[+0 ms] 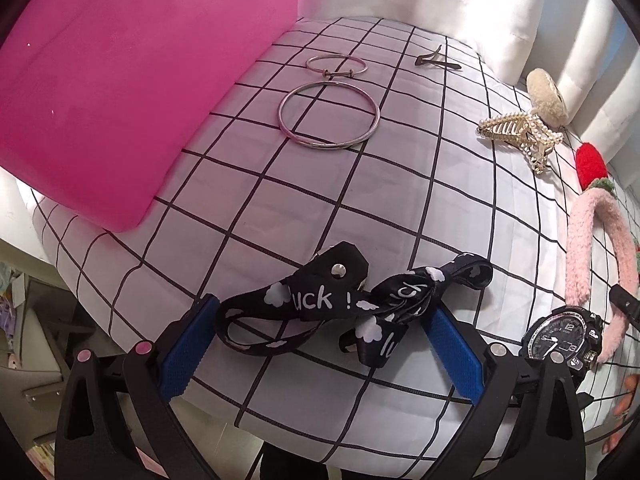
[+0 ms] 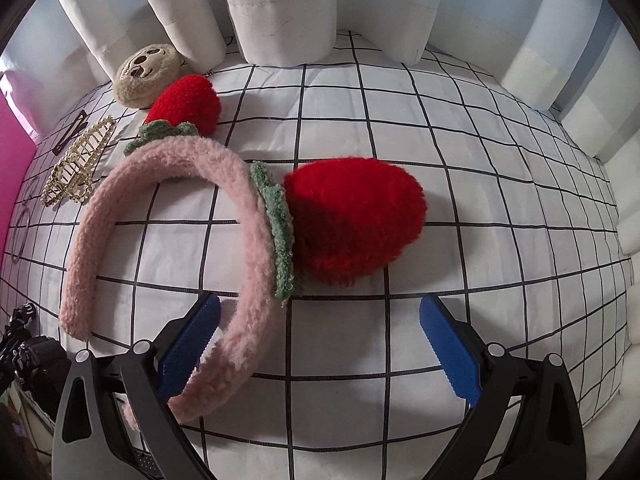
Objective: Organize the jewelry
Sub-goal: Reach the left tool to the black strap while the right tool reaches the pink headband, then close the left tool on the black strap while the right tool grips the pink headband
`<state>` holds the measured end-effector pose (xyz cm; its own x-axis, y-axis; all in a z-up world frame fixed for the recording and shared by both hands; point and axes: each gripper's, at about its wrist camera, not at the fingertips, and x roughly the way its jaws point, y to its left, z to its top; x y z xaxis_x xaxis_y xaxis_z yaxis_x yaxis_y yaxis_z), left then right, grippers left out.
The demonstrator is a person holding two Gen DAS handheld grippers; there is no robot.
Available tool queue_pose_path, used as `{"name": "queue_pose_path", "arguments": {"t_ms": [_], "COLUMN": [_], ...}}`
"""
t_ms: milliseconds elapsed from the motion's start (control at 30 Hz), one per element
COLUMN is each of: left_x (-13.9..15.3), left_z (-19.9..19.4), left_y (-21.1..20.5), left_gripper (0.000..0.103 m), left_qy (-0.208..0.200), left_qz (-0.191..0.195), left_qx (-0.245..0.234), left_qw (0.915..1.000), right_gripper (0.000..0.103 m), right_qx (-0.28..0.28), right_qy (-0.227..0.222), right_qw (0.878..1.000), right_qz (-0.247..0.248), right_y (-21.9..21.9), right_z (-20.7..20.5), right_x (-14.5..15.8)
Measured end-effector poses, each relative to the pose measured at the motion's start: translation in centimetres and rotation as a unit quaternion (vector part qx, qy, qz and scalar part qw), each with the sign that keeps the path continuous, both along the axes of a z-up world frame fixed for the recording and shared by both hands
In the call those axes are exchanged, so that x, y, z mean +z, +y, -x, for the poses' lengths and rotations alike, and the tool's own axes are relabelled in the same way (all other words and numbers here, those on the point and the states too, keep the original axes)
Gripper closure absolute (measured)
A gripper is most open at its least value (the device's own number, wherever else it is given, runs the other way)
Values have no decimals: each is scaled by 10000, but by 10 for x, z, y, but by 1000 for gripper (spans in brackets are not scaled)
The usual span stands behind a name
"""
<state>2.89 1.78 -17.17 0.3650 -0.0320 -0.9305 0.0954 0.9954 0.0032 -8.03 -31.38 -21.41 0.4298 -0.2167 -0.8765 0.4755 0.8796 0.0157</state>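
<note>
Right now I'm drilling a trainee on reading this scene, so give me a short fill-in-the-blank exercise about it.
1. The black strap lies between the fingers of the ____ tool.
2. The headband carries two red knitted ____.
3. Both tools stand ____, gripping nothing; see the right tool.
4. The box beside the two metal bangles is ____.

Missing words: left; strawberries; open; pink

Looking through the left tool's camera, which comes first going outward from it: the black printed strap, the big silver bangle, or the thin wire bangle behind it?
From the left tool:
1. Black printed strap, lying between the tool's fingers.
2. Big silver bangle, mid-cloth, beside the pink box.
3. Thin wire bangle, just beyond it, farthest back.
</note>
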Motion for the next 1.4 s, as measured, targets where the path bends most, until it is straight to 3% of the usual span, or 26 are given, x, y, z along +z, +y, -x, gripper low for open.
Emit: {"name": "queue_pose_path", "arguments": {"t_ms": [200,367,500,600,667,700,733,767,800,833,1033,1400], "left_x": [0,2,5,10,14,16,17,18,18,18,24,59], "left_z": [-1,3,13,16,18,20,21,21,22,23,23,27], "left_y": [0,1,-1,-7,-13,-15,-17,-19,-20,-21,-13,-7], "left_gripper": [5,6,11,29,43,55,68,74,86,89,95,95], "left_qy": [117,51,5,-56,-118,-144,-160,-170,-168,-157,-123,-278], "left_qz": [-8,16,23,44,53,55,72,58,54,63,214,365], "left_qx": [12,58,-5,-207,-337,-392,-446,-497,-545,-584,-598,-642], "left_qw": [9999,10000,10000,9998,9993,9991,9988,9986,9984,9981,9979,9969], "right_gripper": [9,9,12,29,51,56,70,82,82,83,92,92], "right_qx": [-17,122,296,440,548,569,597,596,603,606,593,711], "right_qy": [-166,-27,-30,-142,-161,-161,-164,-144,-157,-175,-379,-729], "right_qw": [9998,9998,9993,9989,9983,9982,9980,9980,9980,9980,9974,9945], "right_qz": [52,140,218,67,119,118,126,145,91,40,-156,-240], "right_y": [2,7,13,18,27,29,31,32,31,30,26,35], "right_z": [6,-4,-7,-5,-6,-7,-8,-9,-9,-16,-3,21], "right_x": [-2,2,5,8,12,14,15,16,17,16,19,55]}}
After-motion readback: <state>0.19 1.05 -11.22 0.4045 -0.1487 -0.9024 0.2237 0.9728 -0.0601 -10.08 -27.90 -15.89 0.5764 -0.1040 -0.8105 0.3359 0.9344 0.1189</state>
